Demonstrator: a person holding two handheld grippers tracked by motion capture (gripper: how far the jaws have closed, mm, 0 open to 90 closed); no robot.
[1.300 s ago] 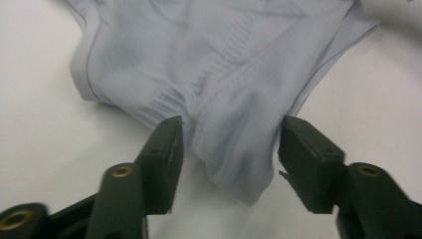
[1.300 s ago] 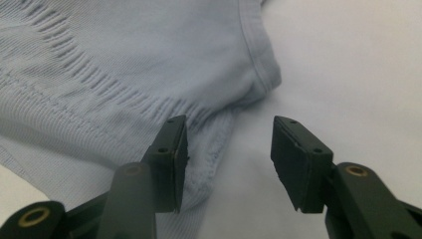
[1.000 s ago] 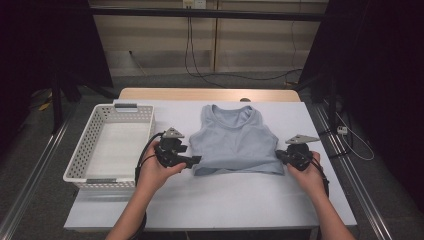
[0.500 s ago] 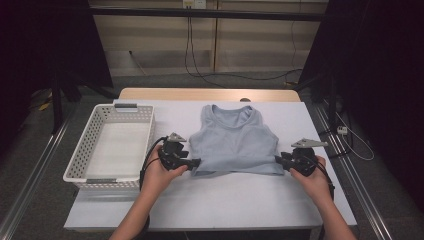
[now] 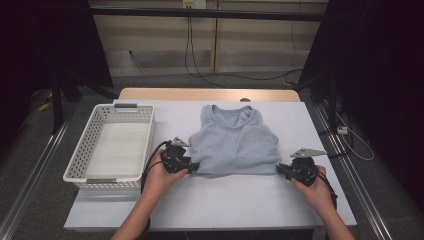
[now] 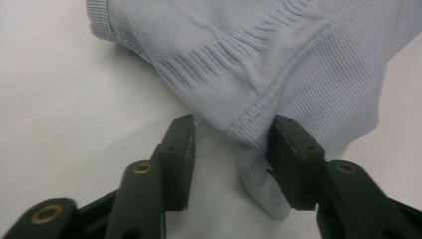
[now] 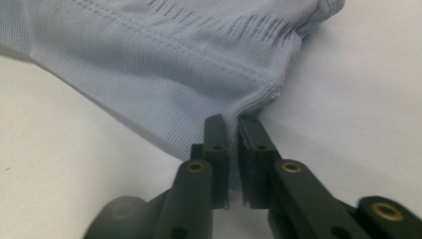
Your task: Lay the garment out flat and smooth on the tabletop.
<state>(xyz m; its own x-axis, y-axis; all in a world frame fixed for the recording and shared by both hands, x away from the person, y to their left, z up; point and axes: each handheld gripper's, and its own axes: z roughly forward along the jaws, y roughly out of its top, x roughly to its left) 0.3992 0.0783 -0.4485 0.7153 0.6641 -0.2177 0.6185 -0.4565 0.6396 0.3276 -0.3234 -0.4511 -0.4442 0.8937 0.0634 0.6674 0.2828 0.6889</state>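
Tank top [image 6: 278, 64]: pale blue ribbed knit cloth, matt, stitched hem.
Basket [image 5: 80, 155]: white perforated plastic, slight sheen.
Surface [image 5: 225, 200]: smooth white matt cover; bare wood strip beyond the tank top.
Left gripper [image 6: 231, 149]: matt black plastic, brass-coloured rivets.
Right gripper [image 7: 233, 130]: same finish.

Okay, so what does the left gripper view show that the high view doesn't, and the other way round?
The left gripper view shows up close that the left gripper has its fingers spread apart, with the ribbed hem corner of the pale blue tank top lying between them, not yet pinched. The high view takes in the white basket left of the top, the right gripper at the opposite hem corner, both hands, and the whole table. Both show the top lying on the white surface with the left gripper at its corner.
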